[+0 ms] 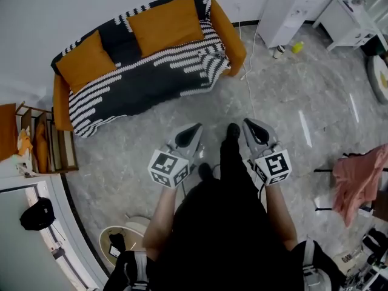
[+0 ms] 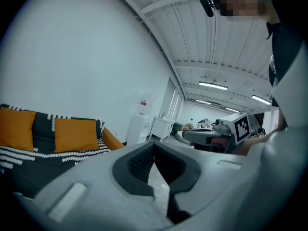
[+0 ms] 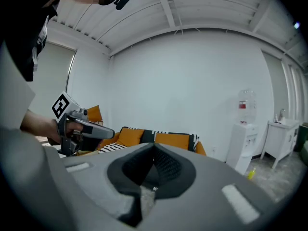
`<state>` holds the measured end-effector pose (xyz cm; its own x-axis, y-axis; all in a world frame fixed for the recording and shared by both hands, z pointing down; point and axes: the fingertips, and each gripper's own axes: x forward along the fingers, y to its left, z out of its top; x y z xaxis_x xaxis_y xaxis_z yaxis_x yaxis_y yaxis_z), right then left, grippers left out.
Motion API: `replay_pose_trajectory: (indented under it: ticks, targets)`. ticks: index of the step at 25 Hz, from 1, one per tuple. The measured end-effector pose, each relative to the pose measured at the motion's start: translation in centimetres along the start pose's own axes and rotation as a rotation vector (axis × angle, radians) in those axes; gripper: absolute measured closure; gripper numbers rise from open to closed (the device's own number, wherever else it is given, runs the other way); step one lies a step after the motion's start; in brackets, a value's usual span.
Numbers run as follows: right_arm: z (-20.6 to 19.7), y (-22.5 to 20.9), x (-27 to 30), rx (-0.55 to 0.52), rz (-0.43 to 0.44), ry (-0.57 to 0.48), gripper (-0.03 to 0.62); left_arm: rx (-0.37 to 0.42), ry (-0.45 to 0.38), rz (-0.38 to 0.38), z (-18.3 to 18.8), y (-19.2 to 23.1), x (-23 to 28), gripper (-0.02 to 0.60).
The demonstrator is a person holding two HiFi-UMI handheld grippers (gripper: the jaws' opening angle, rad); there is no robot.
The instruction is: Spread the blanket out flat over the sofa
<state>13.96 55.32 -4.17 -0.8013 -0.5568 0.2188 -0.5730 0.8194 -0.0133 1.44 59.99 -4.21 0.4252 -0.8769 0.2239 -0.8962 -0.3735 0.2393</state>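
1. Fingers (image 2: 137, 167) of the left gripper (image 2: 154, 146) are closed tip to tip with nothing between them. The right gripper (image 3: 154, 147) is the same: pressed together and empty.
2. Both grippers are held side by side in front of the person, pointing toward the sofa (image 1: 234, 36), which is well apart from them across bare floor (image 1: 291, 102).
3. The blanket (image 1: 139, 80), black with white stripes, lies on the sofa. It covers the seat and part of the backrest, and its front edge hangs down toward the floor. Two orange cushions (image 1: 165, 23) rest on top of it against the back.
4. Handling, as a judgement: it looks like a knitted or woven throw. That makes it soft and limp, with no stiffness of its own, and probably light enough for a two-point pinch. It will likely sag and fold wherever it is unsupported, and may stretch a little when pulled.
5. Grip points: the hanging front hem looks easiest to reach, with one gripper near each end of it and the two kept far apart so the cloth draws taut between them. The fingers should close on a fold of the edge, not on a single layer, since a loose weave may slip.
6. The stripes near the right armrest (image 1: 237, 53) look rippled, which suggests slack there. The cushions weigh the cloth down, so a hard tug could drag them or bunch the fabric.
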Motion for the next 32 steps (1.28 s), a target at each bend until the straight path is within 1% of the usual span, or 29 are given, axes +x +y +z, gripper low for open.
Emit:
replay_pose_trajectory:
  ticks: [6, 12, 17, 19, 22, 26, 29, 32]
  targets:
    - [-0.4, -4.0, 4.7, 0.082, 0.066, 0.020, 0.591, 0.002, 0.014, 0.037, 1.5, 3.1, 4.4, 0.571]
    - [0.2, -10.3, 9.8, 0.070, 0.096, 0.048, 0.591, 0.008, 0.033, 0.066, 4.4, 5.8, 11.4, 0.571]
    - [0.0, -15.3, 14.4, 0.108, 0.160, 0.080, 0.591, 0.025, 0.049, 0.029, 6.0, 6.6, 17.8, 0.571]
    - [-0.7, -17.2, 15.8, 0.118, 0.183, 0.104, 0.591, 0.029, 0.070, 0.023, 6.0, 6.6, 20.1, 0.571]
    - [-1.9, -20.0, 17.9, 0.132, 0.209, 0.138, 0.591, 0.035, 0.108, 0.035, 5.9, 7.1, 23.3, 0.571]
    - [-4.4, -22.9, 20.3, 0.156, 0.239, 0.203, 0.569, -0.001, 0.129, 0.060, 5.7, 7.9, 26.2, 0.571]
    - [-6.7, -24.7, 22.3, 0.134, 0.249, 0.255, 0.557, -0.009, 0.142, 0.071, 5.1, 8.7, 28.2, 0.571]
    - [-9.6, -25.6, 24.1, 0.101, 0.252, 0.317, 0.545, -0.029, 0.164, 0.064, 3.6, 9.7, 29.7, 0.571]
